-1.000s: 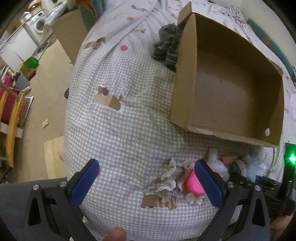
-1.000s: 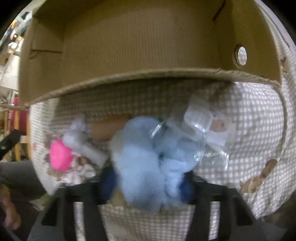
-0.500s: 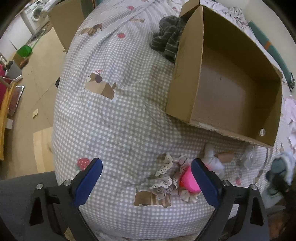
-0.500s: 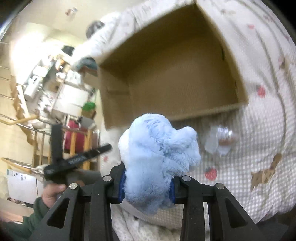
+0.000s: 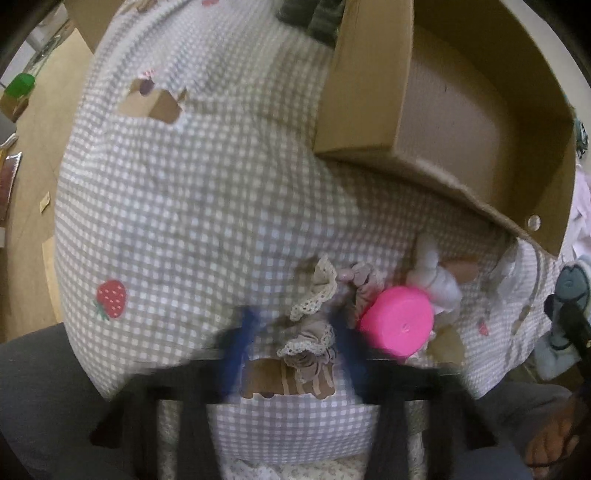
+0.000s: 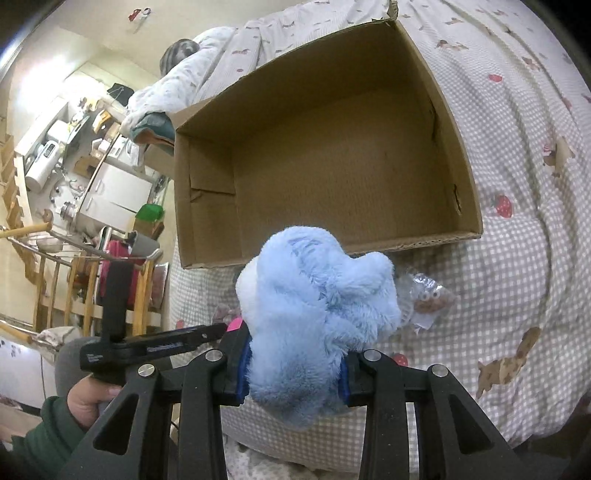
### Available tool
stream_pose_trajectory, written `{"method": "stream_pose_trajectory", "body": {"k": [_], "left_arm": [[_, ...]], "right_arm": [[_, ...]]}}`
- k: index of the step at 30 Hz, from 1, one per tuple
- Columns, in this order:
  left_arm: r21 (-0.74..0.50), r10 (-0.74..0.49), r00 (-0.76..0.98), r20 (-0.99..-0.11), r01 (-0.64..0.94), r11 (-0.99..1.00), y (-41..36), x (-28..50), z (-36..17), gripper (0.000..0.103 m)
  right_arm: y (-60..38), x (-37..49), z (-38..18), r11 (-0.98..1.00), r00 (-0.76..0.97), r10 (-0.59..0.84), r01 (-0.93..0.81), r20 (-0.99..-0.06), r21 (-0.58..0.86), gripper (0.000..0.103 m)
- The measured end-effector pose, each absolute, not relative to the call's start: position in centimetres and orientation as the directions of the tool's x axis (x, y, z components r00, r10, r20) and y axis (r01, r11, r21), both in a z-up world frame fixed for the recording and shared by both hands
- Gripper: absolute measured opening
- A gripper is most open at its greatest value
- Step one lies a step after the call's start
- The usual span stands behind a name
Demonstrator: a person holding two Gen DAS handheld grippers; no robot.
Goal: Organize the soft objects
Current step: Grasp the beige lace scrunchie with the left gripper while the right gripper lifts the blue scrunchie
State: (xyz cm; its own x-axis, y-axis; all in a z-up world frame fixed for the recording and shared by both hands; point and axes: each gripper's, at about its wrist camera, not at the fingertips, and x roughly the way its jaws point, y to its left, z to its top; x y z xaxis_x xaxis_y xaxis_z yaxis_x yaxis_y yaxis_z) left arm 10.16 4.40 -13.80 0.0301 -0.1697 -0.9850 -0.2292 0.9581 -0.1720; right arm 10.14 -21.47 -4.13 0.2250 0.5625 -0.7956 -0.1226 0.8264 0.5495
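My right gripper [image 6: 293, 373] is shut on a fluffy light-blue soft toy [image 6: 314, 306] and holds it up in front of the empty cardboard box [image 6: 332, 162] on the checked bedspread. In the left wrist view my left gripper [image 5: 295, 343] is blurred, its jaws narrowed around a beige lace-trimmed cloth [image 5: 314, 332] on the bedspread; contact is unclear. A pink round object [image 5: 397, 321] and a white soft toy [image 5: 436, 277] lie just right of it, below the box [image 5: 443, 110].
A small clear packet with a googly-eyed figure [image 6: 424, 295] lies on the bedspread near the box's front edge. A dark striped cloth [image 5: 314, 18] lies behind the box. The bed edge drops to the floor [image 5: 29, 155] at left.
My right gripper lifted the blue toy off the bedspread and up before the box. My left gripper moved forward and narrowed its jaws around the lace cloth.
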Motion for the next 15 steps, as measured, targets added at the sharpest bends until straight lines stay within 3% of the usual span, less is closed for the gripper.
{"method": "stream_pose_trajectory", "body": {"k": [4,8,15], "left_arm": [[-0.309,-0.288,0.117,-0.950,-0.232,0.922,3.9,9.8,-12.6,0.008],[-0.269,-0.227,0.246,-0.942,-0.155,0.951,3.0,9.0,-8.7,0.008],[-0.264,-0.185,0.351,-0.918,-0.193,0.945,4.6,5.4,-4.7,0.008]], "right_arm": [[-22.1,9.6,-4.1,0.827,0.227,0.561,-0.122,-0.796,0.548,0.037],[-23.4,9.1,-3.8,0.823,0.231,0.567,-0.117,-0.790,0.556,0.037],[-24.7,8.8,-2.9,0.806,0.276,0.585,-0.094,-0.763,0.584,0.037]]}}
